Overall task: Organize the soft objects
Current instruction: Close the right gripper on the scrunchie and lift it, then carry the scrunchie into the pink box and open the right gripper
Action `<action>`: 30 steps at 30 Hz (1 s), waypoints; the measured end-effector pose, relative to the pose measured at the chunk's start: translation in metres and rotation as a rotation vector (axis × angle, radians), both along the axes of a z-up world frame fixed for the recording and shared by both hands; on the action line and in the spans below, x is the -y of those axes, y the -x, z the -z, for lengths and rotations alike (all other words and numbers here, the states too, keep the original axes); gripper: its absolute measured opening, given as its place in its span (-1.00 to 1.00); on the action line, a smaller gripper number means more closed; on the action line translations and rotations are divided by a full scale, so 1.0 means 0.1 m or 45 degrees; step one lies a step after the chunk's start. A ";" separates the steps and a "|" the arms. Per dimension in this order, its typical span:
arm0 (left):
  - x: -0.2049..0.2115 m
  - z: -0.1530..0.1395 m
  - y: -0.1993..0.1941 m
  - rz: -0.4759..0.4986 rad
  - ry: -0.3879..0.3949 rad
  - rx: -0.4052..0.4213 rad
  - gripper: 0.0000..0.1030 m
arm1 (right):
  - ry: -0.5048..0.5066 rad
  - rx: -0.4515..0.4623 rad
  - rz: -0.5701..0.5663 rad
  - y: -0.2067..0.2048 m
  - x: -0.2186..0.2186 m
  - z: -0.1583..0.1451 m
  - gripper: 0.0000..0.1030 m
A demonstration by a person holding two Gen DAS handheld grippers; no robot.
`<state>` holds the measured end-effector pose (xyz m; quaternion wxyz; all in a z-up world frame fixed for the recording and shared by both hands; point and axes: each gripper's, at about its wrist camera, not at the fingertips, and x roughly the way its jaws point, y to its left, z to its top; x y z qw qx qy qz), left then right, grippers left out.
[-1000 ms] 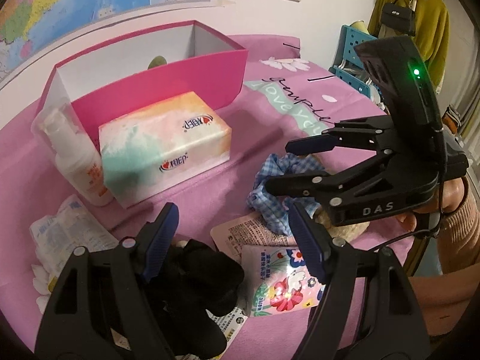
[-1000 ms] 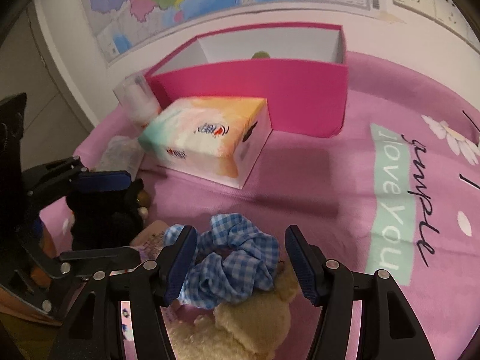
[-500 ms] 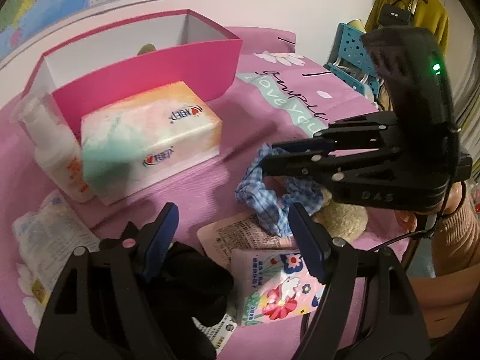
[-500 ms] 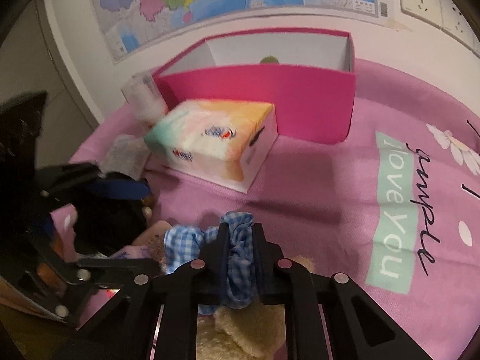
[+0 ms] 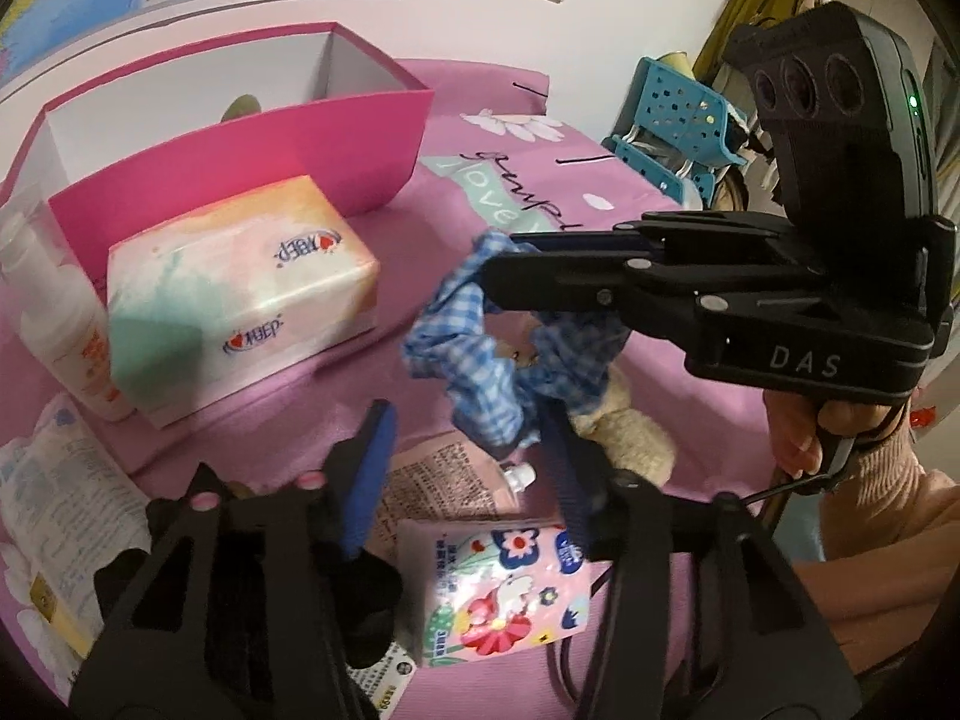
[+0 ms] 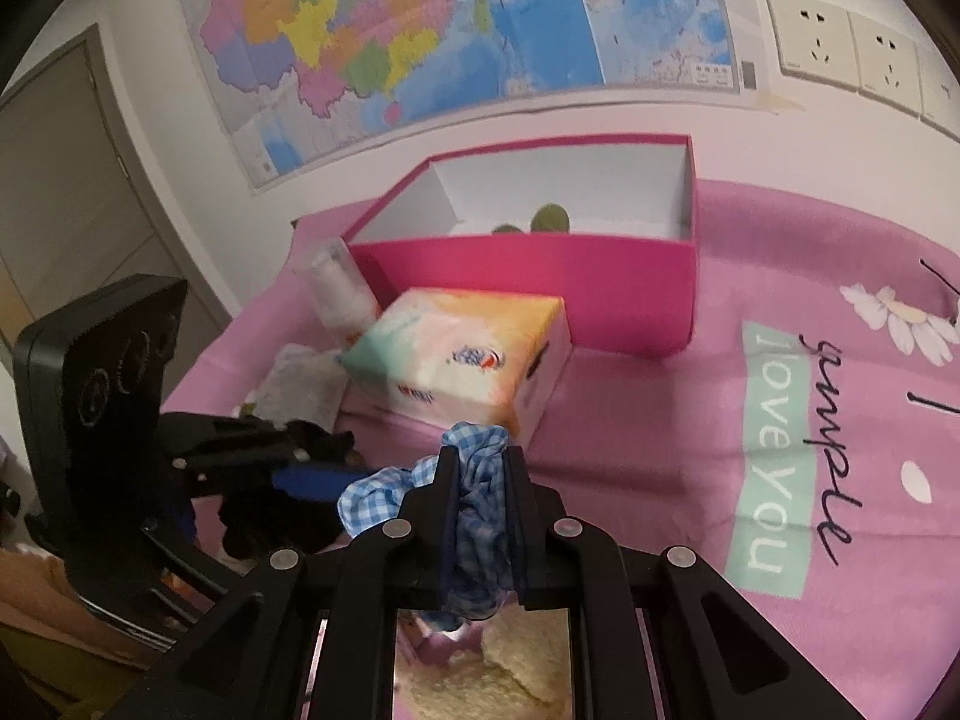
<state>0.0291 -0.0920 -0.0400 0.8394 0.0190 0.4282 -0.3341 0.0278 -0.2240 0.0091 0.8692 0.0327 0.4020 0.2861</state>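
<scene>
My right gripper (image 6: pixel 479 461) is shut on a blue-and-white checked scrunchie (image 6: pixel 474 498) and holds it lifted above the pink cloth; it also shows in the left wrist view (image 5: pixel 501 267), with the scrunchie (image 5: pixel 480 354) hanging from it. A beige plush toy (image 5: pixel 624 432) lies under the scrunchie. My left gripper (image 5: pixel 468 450) is open, low over a black soft object (image 5: pixel 366 606) near the front edge. The open pink box (image 6: pixel 540 276) stands at the back with a green item (image 6: pixel 549 219) inside.
A tissue box (image 5: pixel 240 294) lies in front of the pink box. A white pump bottle (image 5: pixel 54 324) stands to its left. Flat sachets (image 5: pixel 504 594) and a white packet (image 5: pixel 54 516) lie on the cloth. A blue rack (image 5: pixel 678 120) stands beyond the right edge.
My right gripper closed on the checked scrunchie and lifted it off the plush toy. My left gripper stayed open near the black object.
</scene>
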 end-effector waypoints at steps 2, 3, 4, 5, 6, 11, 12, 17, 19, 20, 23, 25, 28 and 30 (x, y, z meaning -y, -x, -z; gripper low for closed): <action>0.00 -0.05 -0.02 -0.001 0.017 0.009 -0.22 | -0.009 0.016 0.000 -0.01 0.00 -0.04 -0.74; -0.01 -0.08 -0.03 -0.002 0.019 0.018 -0.29 | -0.017 0.024 0.002 -0.02 0.00 -0.07 -0.74; -0.01 -0.12 -0.04 -0.001 0.026 0.028 -0.30 | -0.024 0.036 0.003 -0.04 0.00 -0.11 -0.74; -0.02 -0.15 -0.04 -0.002 0.031 0.036 -0.30 | -0.028 0.044 0.004 -0.04 0.00 -0.14 -0.74; -0.02 -0.19 -0.05 -0.007 0.031 0.052 -0.30 | -0.031 0.054 0.007 -0.07 0.01 -0.17 -0.74; -0.04 -0.36 -0.14 -0.023 0.033 0.100 -0.31 | -0.029 0.117 0.016 -0.17 0.01 -0.35 -0.74; -0.04 -0.40 -0.17 -0.028 0.033 0.110 -0.31 | -0.028 0.131 0.020 -0.19 0.01 -0.39 -0.74; 0.00 -0.56 -0.32 -0.050 0.006 0.178 -0.31 | -0.026 0.187 0.024 -0.38 -0.02 -0.57 -0.74; 0.02 -0.62 -0.42 -0.063 -0.004 0.199 -0.31 | -0.019 0.206 0.030 -0.48 -0.04 -0.62 -0.74; 0.03 -0.65 -0.46 -0.068 -0.005 0.202 -0.31 | -0.012 0.213 0.032 -0.54 -0.05 -0.64 -0.74; 0.03 -0.70 -0.61 -0.099 -0.027 0.217 -0.31 | -0.004 0.224 0.043 -0.69 -0.06 -0.68 -0.74; 0.02 -0.72 -0.73 -0.123 -0.038 0.209 -0.31 | -0.016 0.219 0.051 -0.80 -0.05 -0.70 -0.74; -0.01 -0.74 -0.90 -0.147 -0.026 0.187 -0.31 | 0.003 0.223 0.075 -0.96 -0.06 -0.70 -0.74; -0.01 -0.75 -1.01 -0.167 -0.034 0.183 -0.31 | 0.019 0.229 0.094 -1.06 -0.06 -0.70 -0.74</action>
